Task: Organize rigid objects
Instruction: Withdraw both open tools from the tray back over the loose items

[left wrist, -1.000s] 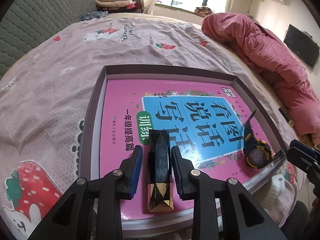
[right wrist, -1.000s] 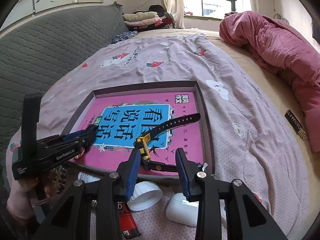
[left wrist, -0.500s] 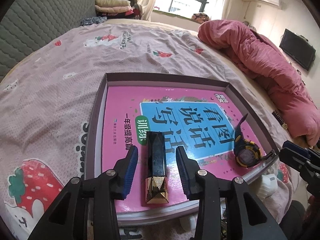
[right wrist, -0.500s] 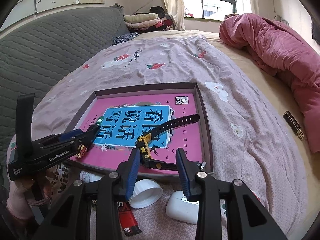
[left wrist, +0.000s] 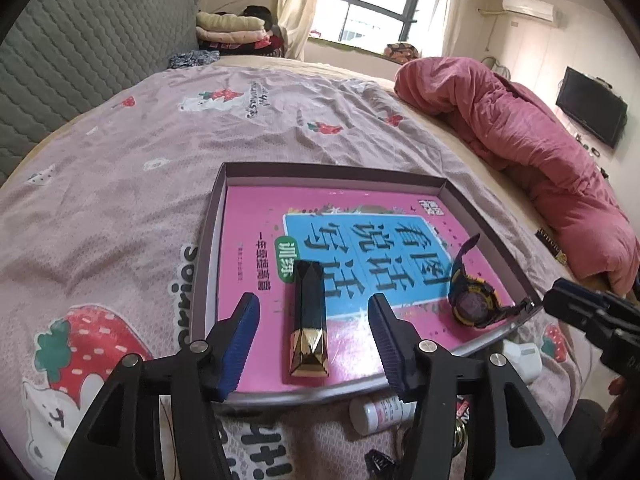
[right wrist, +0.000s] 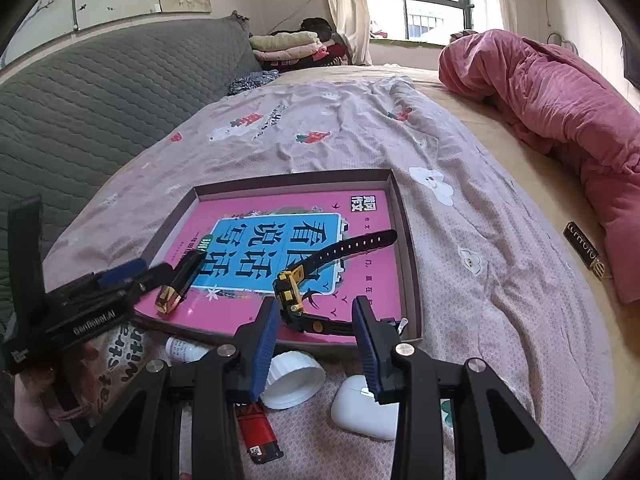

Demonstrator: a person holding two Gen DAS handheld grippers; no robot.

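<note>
On the pink book (left wrist: 256, 280) inside a shallow tray (left wrist: 212, 216), lying flat: a faceted black lipstick tube (left wrist: 308, 296) with a gold end, pointing lengthwise between the left gripper (left wrist: 314, 322). Opening wider than a second ago, blue pads now well clear of the tube and drawn back slightly. Beside it, a yellow-and-black watch (right wrist: 296, 292). Nearby, right gripper (right wrist: 314, 338) part open, unchanged, holding nothing.

Glossy pink book cover (left wrist: 256, 264), faceted black-and-gold glossy case (left wrist: 308, 316), ribbed blue gripper pads (left wrist: 240, 344), printed cloth bedsheet (left wrist: 120, 184), quilted grey headboard (left wrist: 80, 60)
</note>
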